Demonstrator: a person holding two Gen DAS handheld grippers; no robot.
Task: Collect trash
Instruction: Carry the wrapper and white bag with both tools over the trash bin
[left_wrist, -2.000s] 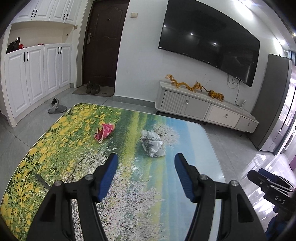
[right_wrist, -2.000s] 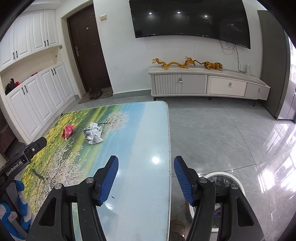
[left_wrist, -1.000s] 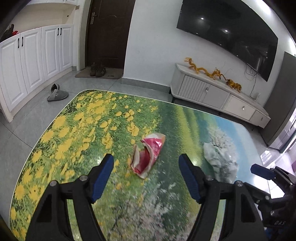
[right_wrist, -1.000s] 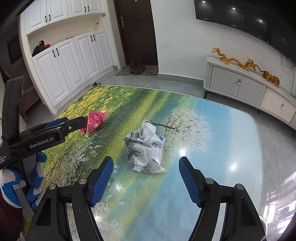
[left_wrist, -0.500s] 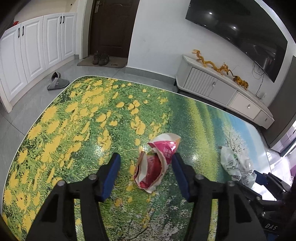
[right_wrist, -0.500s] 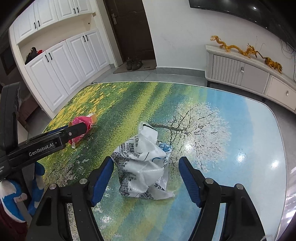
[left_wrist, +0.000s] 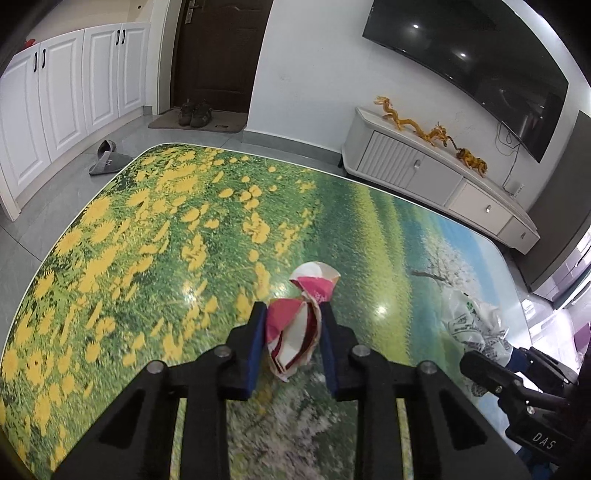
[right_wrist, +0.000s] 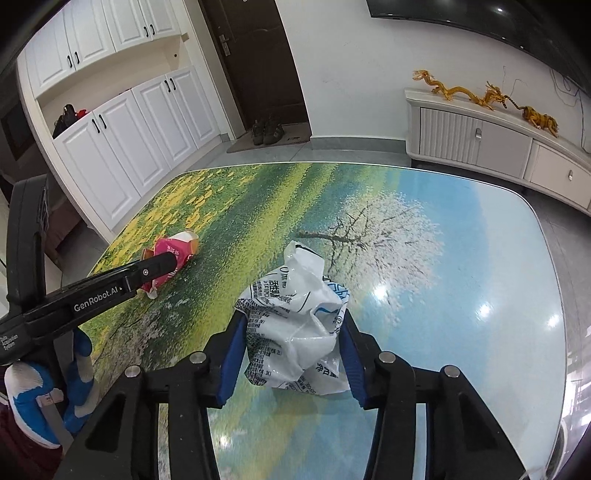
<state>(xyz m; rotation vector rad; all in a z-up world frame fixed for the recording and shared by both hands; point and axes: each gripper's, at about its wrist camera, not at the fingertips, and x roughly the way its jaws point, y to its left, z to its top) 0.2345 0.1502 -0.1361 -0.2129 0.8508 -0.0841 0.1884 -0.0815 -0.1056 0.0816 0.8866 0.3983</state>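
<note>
A crumpled red and white wrapper (left_wrist: 299, 325) lies on the picture-printed table (left_wrist: 147, 229). My left gripper (left_wrist: 291, 343) is shut on it, the blue pads pressing both sides. The wrapper also shows in the right wrist view (right_wrist: 173, 254), behind the left gripper's black finger (right_wrist: 122, 284). A crumpled white plastic bag with dark print (right_wrist: 295, 328) lies toward the table's right side. My right gripper (right_wrist: 291, 354) is shut on it, the pads touching its sides. The bag also shows in the left wrist view (left_wrist: 472, 325).
The table's right edge (right_wrist: 561, 332) drops to a glossy tiled floor. A white TV cabinet (left_wrist: 424, 173) with golden dragon figures stands against the far wall. White cupboards (right_wrist: 122, 147), a dark door, shoes and a grey slipper (left_wrist: 107, 162) are at the left.
Both grippers moved forward and down onto the trash and closed. The left one closed on the red wrapper, the right one on the white bag.
</note>
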